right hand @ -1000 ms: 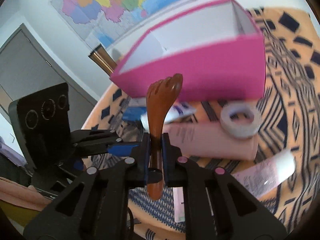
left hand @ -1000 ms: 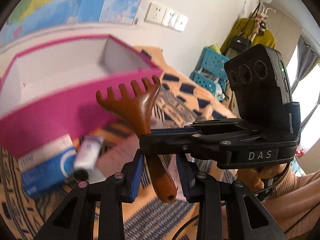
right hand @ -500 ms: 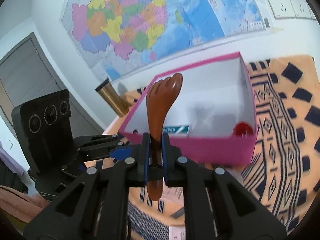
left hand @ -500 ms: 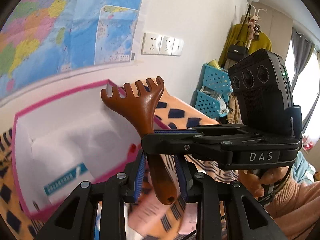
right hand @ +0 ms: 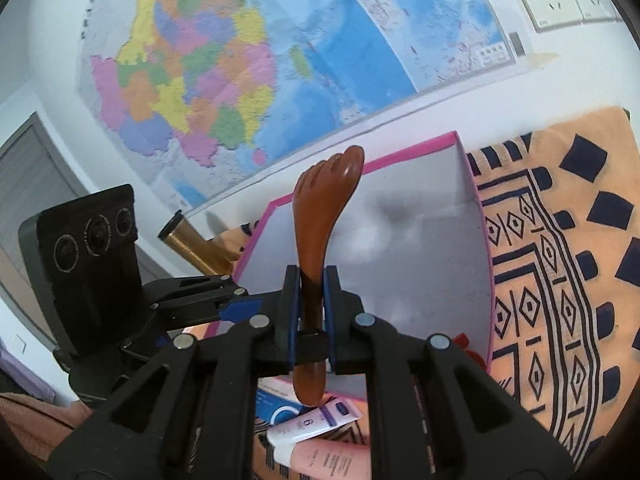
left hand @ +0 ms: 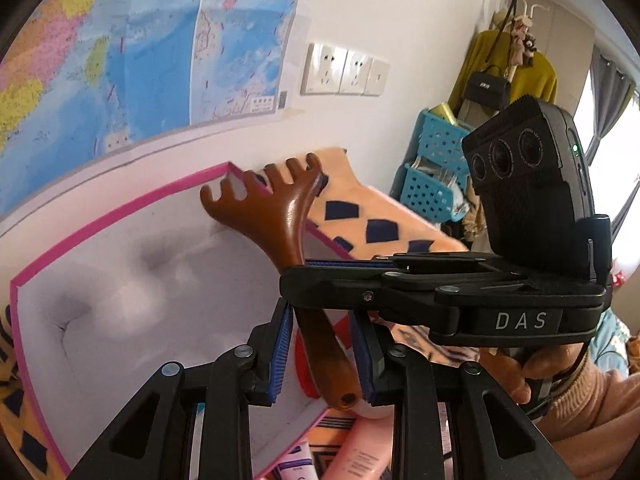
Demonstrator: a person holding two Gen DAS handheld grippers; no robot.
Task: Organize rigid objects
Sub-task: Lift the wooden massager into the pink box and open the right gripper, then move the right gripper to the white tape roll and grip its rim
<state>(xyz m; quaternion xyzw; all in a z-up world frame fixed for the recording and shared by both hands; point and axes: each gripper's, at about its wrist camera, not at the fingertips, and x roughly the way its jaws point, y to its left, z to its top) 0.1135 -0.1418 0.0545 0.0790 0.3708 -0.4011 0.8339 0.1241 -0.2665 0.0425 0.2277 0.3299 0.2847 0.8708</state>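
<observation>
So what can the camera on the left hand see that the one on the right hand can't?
Only the left wrist view: blue baskets, a yellow coat with a black handbag, and the person's hand.

Only the right wrist view: a gold tube beside the box and a grey door.

Both: the wall map, the wall sockets, the pink box, the patterned cloth, and the wooden scratcher clamped in the right tool.
</observation>
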